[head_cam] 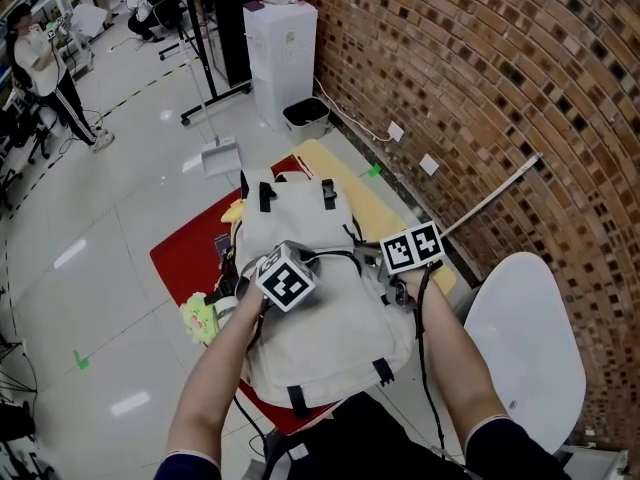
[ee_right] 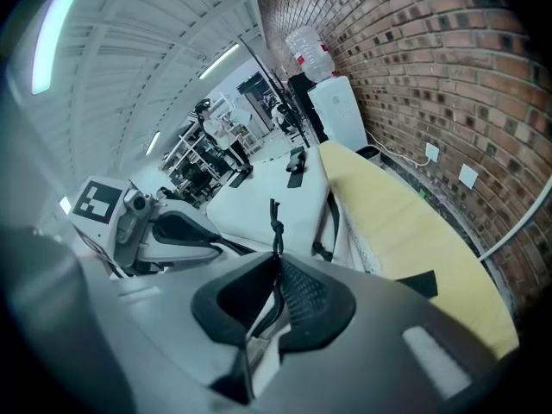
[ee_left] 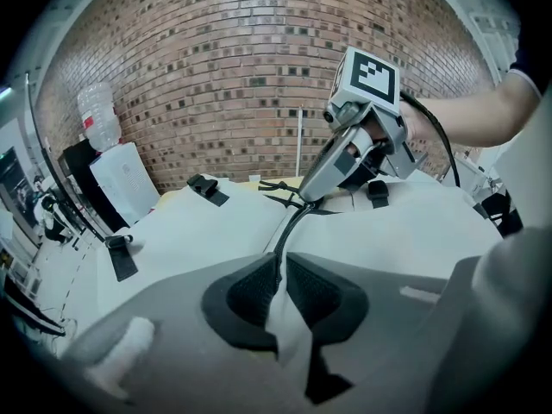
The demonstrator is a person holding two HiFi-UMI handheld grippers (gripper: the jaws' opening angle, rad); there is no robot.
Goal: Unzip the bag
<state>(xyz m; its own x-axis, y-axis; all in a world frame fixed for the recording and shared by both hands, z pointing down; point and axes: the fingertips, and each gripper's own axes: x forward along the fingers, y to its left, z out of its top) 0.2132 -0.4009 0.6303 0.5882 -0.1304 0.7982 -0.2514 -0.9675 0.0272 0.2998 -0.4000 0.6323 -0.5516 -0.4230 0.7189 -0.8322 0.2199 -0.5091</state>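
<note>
left tool (ee_left: 279, 287) grips fabric bag (ee_left: 198, 231) | right tool (ee_right: 274, 304) grips knotted cord (ee_right: 275, 225)

The backpack (head_cam: 330, 328) covers most of the red bench (head_cam: 185, 253), hiding its near edge and right corners. The black pull cord (ee_right: 274, 224) vanishes between the closed jaws of the right gripper (ee_right: 276, 287), so whatever it ties to is hidden, while backpack cloth fills the pinched left gripper (ee_left: 280, 287). A yellow-green toy (head_cam: 199, 318) at the bench's left edge sits half behind the left forearm (head_cam: 215, 378), too small to identify.
</note>
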